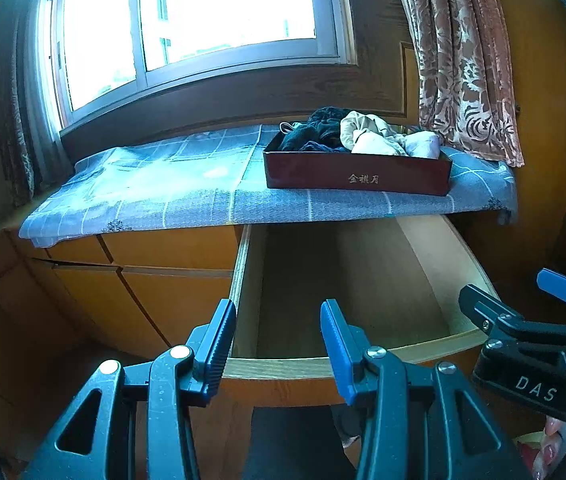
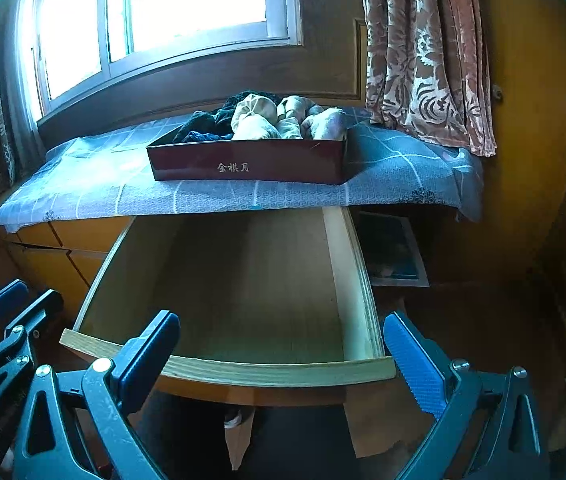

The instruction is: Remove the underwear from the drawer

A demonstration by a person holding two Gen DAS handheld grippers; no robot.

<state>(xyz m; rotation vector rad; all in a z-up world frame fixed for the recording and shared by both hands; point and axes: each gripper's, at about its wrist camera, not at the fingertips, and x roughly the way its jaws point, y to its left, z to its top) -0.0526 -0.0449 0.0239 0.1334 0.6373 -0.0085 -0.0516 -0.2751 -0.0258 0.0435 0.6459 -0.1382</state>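
Left wrist view, left to right. Window (image 1: pixel 187 20) upper left, bright. Below it, a blue checked cloth (image 1: pixel 155 188) covers the cabinet top. Left claw (image 1: pixel 277 344) at bottom centre: jaws partly apart, nothing between them, held over the front edge of the drawer (image 1: pixel 363 280). Drawer pulled out, lower centre, its wooden floor bare. Dark red box (image 1: pixel 357 176) sits on the cloth right of centre, above the drawer; underwear (image 1: pixel 363 136), dark and pale pieces, is heaped inside it. Patterned curtain (image 1: pixel 463 60) upper right. Right claw (image 1: pixel 523 300) at lower right edge, jaws apart, empty.

Right wrist view: left claw at lower left edge, box centre, right claw (image 2: pixel 281 340) bottom centre, jaws wide, empty, straddling the drawer front.
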